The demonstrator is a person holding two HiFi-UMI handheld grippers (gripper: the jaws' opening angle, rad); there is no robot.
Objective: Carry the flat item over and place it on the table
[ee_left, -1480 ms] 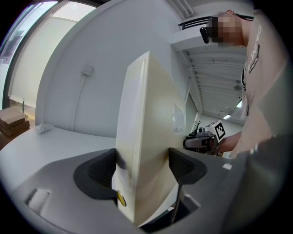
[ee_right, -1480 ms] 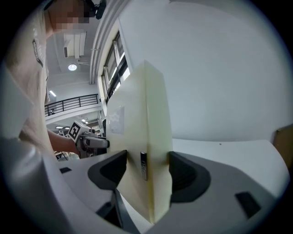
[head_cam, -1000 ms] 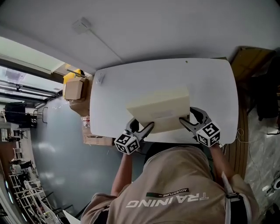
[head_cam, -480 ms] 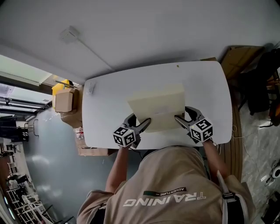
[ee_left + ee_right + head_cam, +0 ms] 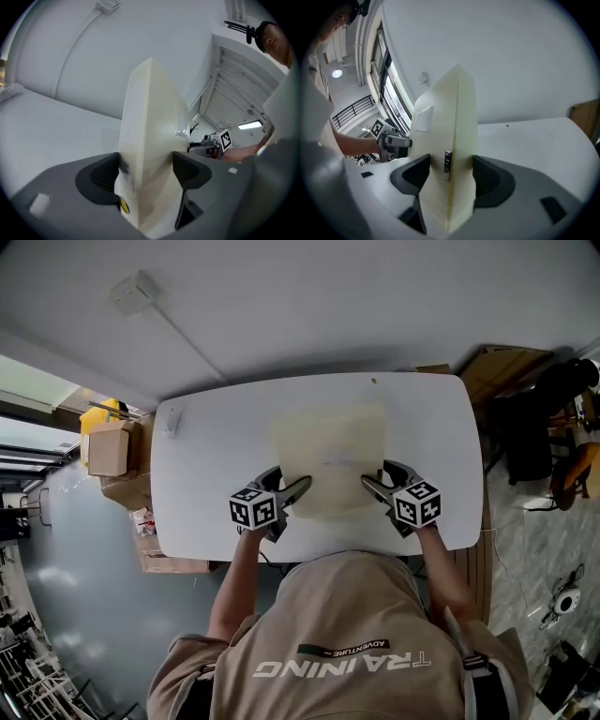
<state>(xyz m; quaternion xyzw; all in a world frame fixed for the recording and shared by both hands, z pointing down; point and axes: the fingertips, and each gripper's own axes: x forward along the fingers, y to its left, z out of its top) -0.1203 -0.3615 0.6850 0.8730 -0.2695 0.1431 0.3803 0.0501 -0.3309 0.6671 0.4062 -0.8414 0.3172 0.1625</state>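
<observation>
Since the earlier frames the flat item (image 5: 328, 460) has been carried further in over the white tabletop (image 5: 216, 456), from the near edge towards the middle, and it now appears level and squared to the tabletop's edges instead of skewed. It is seen in the centre of the head view, pale cream and rectangular, with its lower two corners held. Whether its underside already touches the tabletop cannot be told.

The left gripper (image 5: 298, 488) is closed on the item's lower left corner; in the left gripper view both dark pads are pressed against the item's two faces, with the thin edge (image 5: 136, 140) standing between them and a small yellow dot (image 5: 123, 205) seen low on that edge. The right gripper (image 5: 370, 486) is clamped in the same way on the lower right corner; in the right gripper view its pads are set against both faces, and a small printed sticker (image 5: 447, 165) is seen on the edge between them. A pale label (image 5: 423, 118) is seen on one face.

A small white object (image 5: 172, 420) lies near the tabletop's upper left corner, well apart from the item, and a cardboard box (image 5: 111, 448) is seen beyond the tabletop at the frame's left
</observation>
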